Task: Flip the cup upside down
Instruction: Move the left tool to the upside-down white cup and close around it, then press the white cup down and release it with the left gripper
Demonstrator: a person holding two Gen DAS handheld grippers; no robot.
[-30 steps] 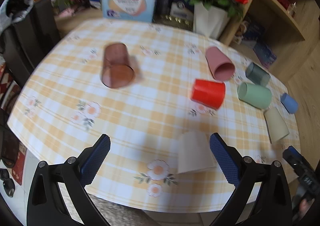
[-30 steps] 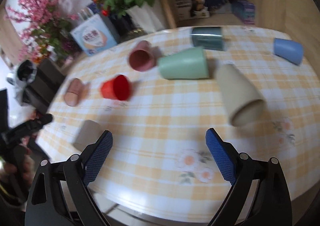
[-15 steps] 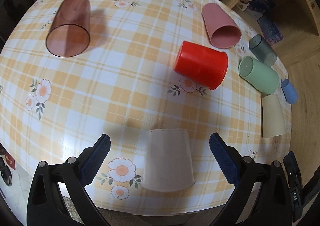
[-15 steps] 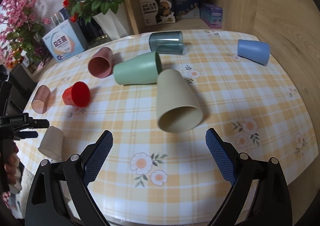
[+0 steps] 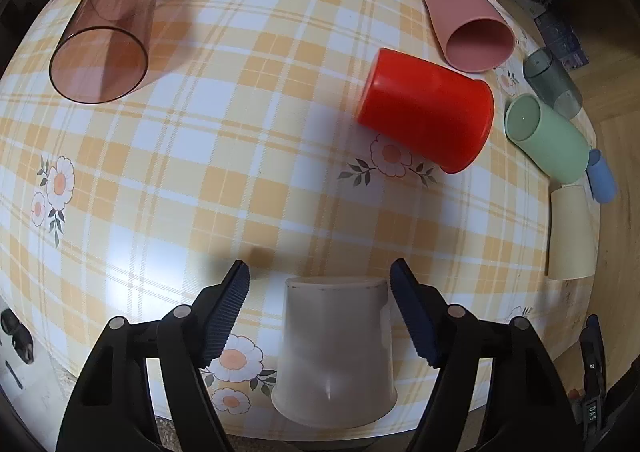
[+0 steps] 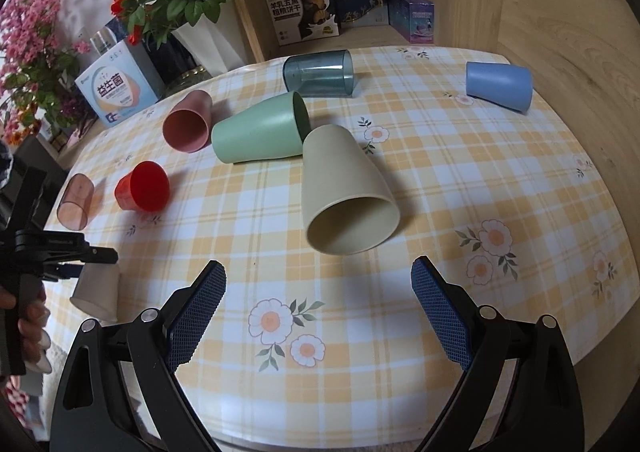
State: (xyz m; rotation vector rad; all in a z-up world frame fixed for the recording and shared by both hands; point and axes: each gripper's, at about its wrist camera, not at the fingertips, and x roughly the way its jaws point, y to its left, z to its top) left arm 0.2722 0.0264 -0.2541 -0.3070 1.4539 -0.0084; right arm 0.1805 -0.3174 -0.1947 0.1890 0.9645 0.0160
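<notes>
Approach step: left tool (image 5: 320, 284) is spread, straddling the white cup (image 5: 335, 352), which lies on its side at the surface (image 5: 256, 156) edge, fingers not yet touching. Right tool (image 6: 318, 292) is spread w/ nothing, near the beige cup (image 6: 344, 192). Next: pinch, lift, rotate rim down.

L gripper (image 5: 320, 308) & R gripper (image 6: 318, 292) both wide apart.
</notes>
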